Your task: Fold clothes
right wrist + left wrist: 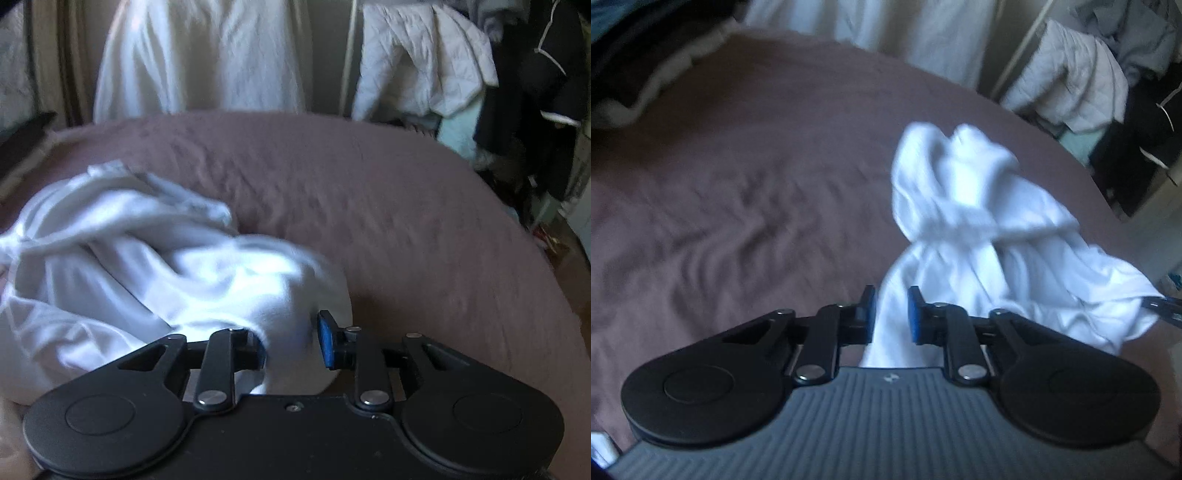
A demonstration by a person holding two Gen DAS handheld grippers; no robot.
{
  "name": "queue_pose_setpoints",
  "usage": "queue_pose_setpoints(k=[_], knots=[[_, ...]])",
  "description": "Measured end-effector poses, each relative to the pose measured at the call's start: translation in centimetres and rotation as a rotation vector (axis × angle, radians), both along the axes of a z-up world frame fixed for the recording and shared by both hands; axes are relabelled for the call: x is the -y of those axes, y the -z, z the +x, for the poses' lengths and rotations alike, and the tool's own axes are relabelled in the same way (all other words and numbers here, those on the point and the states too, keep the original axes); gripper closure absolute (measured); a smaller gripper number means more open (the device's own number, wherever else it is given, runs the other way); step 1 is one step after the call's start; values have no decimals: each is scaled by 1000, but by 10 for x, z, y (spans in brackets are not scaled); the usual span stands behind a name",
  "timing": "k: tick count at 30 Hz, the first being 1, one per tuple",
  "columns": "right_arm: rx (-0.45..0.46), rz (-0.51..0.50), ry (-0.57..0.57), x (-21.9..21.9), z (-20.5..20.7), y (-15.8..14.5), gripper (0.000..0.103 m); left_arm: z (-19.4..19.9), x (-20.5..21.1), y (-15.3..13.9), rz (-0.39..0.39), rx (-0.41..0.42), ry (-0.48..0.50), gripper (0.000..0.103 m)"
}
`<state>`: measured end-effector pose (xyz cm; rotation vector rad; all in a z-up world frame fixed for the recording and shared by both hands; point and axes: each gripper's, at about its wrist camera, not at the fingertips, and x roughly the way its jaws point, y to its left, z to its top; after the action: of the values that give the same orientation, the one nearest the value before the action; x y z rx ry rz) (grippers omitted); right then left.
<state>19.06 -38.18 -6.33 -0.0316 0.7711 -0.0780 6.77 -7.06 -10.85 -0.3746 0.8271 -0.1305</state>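
Observation:
A crumpled white garment (982, 236) hangs bunched above the mauve bedsheet (738, 192). In the left wrist view my left gripper (891, 314) has a strip of the white cloth between its blue pads and is shut on it. In the right wrist view the same garment (147, 266) spreads to the left, and my right gripper (293, 341) holds a fold of it between its blue pads; cloth covers the left pad. The tip of the right gripper (1161, 306) shows at the right edge of the left wrist view, under the cloth.
White curtains (207, 55) hang behind the bed. A white quilted jacket (417, 59) and dark clothes (532, 81) hang on a rack at the right. Dark bedding (631, 74) lies at the bed's far left.

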Motion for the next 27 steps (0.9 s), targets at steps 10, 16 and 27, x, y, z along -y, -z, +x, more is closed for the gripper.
queue_pose_setpoints(k=[10, 16, 27], knots=[[143, -22, -345, -49, 9, -48, 34, 5, 4, -1, -86, 29, 83, 87], [105, -188, -604, -118, 48, -14, 25, 2, 25, 3, -88, 53, 130, 61], [192, -123, -366, -98, 123, -23, 95, 5, 25, 19, -70, -7, 80, 61]])
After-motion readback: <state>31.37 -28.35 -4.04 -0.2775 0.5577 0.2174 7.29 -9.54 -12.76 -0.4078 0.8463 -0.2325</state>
